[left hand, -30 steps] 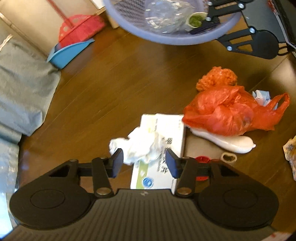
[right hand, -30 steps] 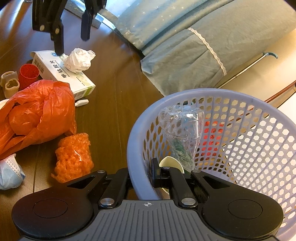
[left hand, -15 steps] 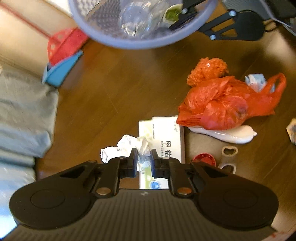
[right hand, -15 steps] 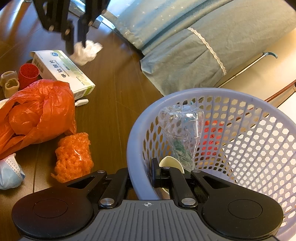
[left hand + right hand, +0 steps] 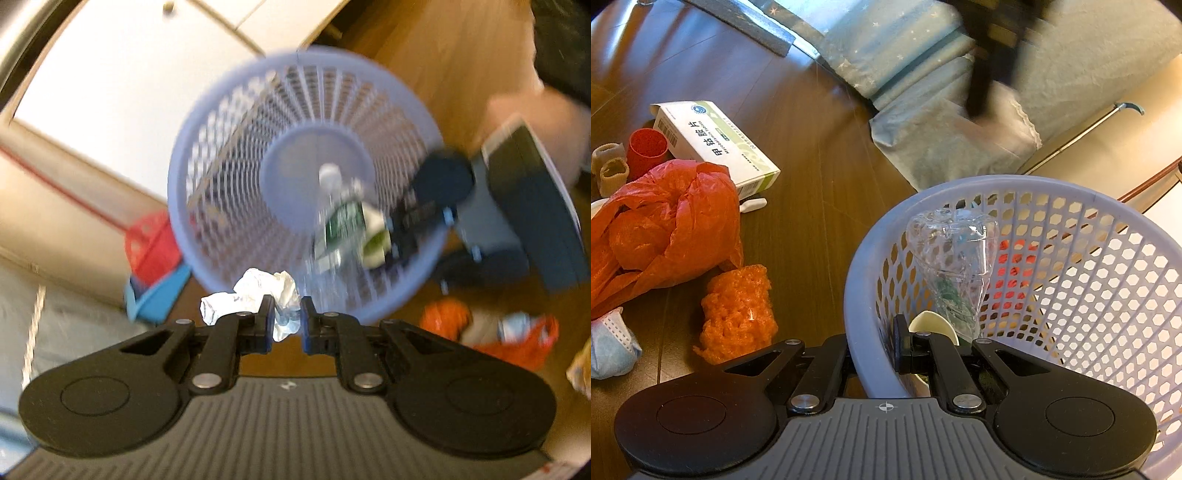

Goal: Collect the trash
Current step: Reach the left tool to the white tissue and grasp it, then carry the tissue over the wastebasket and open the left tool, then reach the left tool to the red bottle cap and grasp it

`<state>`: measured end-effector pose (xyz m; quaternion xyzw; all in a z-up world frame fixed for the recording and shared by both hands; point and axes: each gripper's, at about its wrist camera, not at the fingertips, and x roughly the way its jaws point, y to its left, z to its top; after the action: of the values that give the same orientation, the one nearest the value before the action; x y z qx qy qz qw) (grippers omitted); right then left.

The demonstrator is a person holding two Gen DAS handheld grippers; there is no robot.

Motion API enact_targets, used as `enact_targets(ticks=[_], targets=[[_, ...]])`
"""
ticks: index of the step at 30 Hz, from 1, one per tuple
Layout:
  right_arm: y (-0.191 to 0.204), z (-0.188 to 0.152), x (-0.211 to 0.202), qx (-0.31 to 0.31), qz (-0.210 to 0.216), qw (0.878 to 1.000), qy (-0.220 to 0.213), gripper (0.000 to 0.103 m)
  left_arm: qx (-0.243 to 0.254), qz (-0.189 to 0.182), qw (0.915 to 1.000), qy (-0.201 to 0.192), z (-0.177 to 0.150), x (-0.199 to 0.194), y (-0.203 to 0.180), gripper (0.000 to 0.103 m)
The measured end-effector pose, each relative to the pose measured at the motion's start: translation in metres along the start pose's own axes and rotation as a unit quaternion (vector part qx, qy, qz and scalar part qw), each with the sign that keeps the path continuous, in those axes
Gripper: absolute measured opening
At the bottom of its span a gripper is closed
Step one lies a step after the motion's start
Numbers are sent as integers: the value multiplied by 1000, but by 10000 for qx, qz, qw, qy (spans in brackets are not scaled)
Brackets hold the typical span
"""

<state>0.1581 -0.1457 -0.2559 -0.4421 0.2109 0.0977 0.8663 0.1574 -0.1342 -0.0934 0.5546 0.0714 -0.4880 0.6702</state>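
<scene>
Inside lilac basket (image 5: 1052,192), crushed clear bottle (image 5: 955,266), cup (image 5: 932,325)

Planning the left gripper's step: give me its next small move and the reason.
Probably carry on over the basket opening, then open. The left gripper is shut on the crumpled tissue, lifted and facing the basket, whose rim the right gripper clamps.

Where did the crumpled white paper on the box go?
The left gripper closed on the crumpled white paper, lifted it off the medicine box and swung toward the basket. The right gripper stayed clamped on the basket rim. The orange bag didn't move.
</scene>
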Motion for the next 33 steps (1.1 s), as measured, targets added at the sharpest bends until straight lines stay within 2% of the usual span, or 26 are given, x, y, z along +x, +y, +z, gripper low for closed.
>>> enact_targets(ticks=[2, 4, 5, 6, 10, 13, 17, 21, 25, 28, 30, 33], targets=[[0, 0, 0, 10, -2, 10000, -4, 3, 62, 40, 9998, -177, 18, 9, 1, 12], [0, 1, 0, 27, -3, 10000, -8, 2, 91, 86, 9991, -405, 34, 17, 0, 21], [0, 1, 0, 32, -5, 10000, -12, 2, 112, 147, 9986, -488, 40, 22, 0, 35], [-1, 1, 0, 39, -6, 10000, -14, 2, 136, 190, 9984, -521, 46, 28, 0, 41], [-2, 2, 1, 83, -12, 10000, -19, 2, -185, 204, 9986, -453, 49, 31, 9, 41], [-3, 2, 1, 100, -14, 9999, -28, 2, -377, 229, 9987, -255, 31, 25, 13, 41], [-4, 2, 0, 111, -15, 9999, -28, 2, -707, 202, 9971, 185, -9, 19, 14, 41], [-3, 2, 1, 92, -9, 10000, -23, 3, -1163, 122, 9906, 705, -56, 12, 8, 41], [-2, 2, 1, 66, -3, 10000, -14, 3, -1416, -42, 9838, 1096, -92, 3, -4, 41], [-2, 2, 0, 58, -3, 10000, -9, 3, -1731, -179, 9766, 1265, -113, -4, -23, 42], [-1, 1, -1, 46, -8, 10000, -5, 3, -2178, -400, 9652, 1390, -121, -1, -35, 42], [0, 1, -1, 36, -11, 10000, 7, 3, -2564, -655, 9518, 1553, -129, 5, -50, 42]])
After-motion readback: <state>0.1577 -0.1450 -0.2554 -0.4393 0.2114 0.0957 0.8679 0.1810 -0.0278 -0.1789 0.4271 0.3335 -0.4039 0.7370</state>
